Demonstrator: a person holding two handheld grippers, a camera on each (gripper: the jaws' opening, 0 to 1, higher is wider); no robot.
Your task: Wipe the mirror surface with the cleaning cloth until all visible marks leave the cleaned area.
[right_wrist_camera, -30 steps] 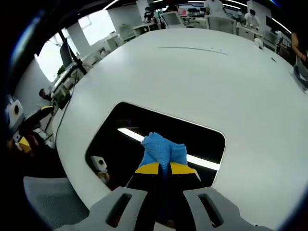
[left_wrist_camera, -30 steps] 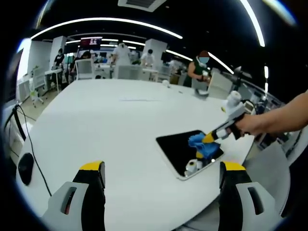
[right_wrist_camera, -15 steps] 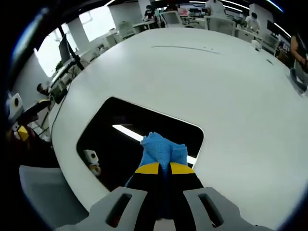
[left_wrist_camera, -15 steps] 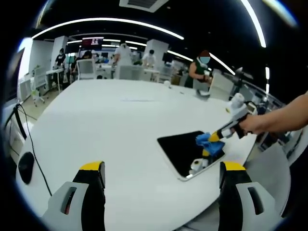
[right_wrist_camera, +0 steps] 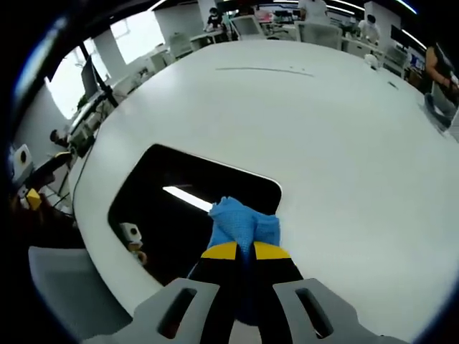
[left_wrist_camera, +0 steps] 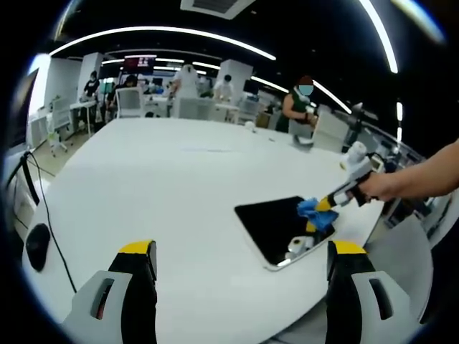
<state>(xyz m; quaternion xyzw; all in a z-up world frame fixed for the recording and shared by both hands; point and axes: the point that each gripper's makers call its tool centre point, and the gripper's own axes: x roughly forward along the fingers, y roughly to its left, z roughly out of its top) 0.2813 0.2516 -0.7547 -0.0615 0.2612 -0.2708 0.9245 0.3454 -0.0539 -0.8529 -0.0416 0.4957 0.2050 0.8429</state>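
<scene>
Mirror [right_wrist_camera: 183, 204] lies flat on the white table [right_wrist_camera: 344, 143], left of centre; the right gripper [right_wrist_camera: 244, 252] clamps the blue cloth [right_wrist_camera: 240, 221] on its right edge. Left gripper [left_wrist_camera: 237, 261] gapes, holding nothing.

No legible text, label, brand or number appears in either view. A wall screen [left_wrist_camera: 140, 61] at the far left of the room, seen in the left gripper view, carries bright marks too small and blurred to read.
</scene>
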